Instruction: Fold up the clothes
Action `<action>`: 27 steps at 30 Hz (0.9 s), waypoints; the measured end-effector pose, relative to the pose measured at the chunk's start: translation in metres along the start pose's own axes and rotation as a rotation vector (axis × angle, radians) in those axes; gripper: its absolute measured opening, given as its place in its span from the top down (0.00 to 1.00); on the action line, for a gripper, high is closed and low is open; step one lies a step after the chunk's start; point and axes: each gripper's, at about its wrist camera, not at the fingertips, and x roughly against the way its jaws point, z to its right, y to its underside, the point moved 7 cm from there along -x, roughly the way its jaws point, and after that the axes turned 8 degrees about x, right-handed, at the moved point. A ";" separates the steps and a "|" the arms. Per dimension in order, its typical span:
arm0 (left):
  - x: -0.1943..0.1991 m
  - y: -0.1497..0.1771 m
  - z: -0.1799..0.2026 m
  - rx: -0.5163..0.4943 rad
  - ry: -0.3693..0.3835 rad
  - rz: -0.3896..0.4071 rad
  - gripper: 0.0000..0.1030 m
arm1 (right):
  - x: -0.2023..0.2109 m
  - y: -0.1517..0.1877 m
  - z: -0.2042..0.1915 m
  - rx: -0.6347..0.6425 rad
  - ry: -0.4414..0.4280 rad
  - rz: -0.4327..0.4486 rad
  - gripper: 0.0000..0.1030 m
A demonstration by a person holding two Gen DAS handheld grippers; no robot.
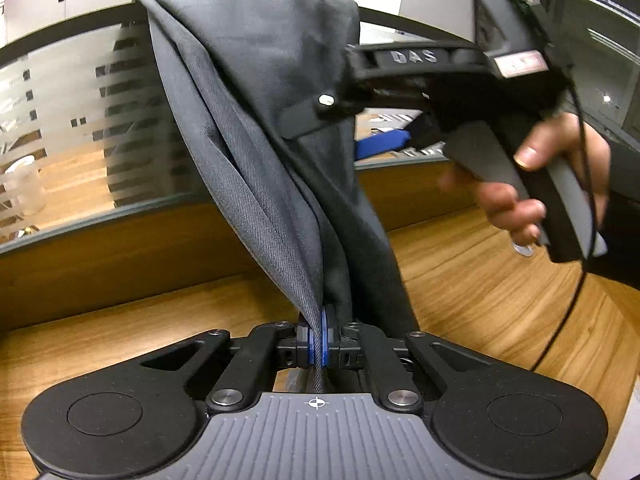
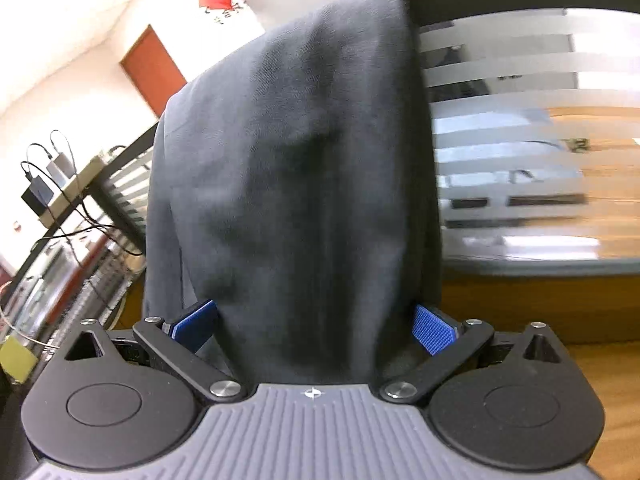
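"DAS" stands embossed on the right gripper.

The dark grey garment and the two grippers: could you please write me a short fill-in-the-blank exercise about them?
1. The left gripper is ____ on a fold of the dark grey garment.
2. The right gripper stands ____, the cloth between its blue pads.
3. The desk is made of ____.

Missing words: shut; open; wood

Your right gripper: cloth hides gap between pads. Partition beyond blurred. Your hand cut off at frame edge.
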 end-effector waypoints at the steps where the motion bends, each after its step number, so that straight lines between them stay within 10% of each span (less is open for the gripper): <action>1: -0.002 0.000 0.000 0.002 0.002 -0.003 0.95 | -0.005 -0.003 -0.003 0.012 -0.018 -0.003 0.00; 9: -0.016 0.000 0.005 -0.012 0.018 -0.024 0.95 | -0.035 -0.018 -0.041 0.112 -0.114 0.019 0.04; 20: -0.015 -0.007 0.006 0.114 -0.077 0.026 0.94 | -0.010 -0.022 -0.056 0.223 0.089 0.024 0.80; 27: 0.006 -0.023 0.025 0.087 -0.044 0.101 0.94 | 0.044 -0.022 -0.091 0.377 0.081 0.240 0.86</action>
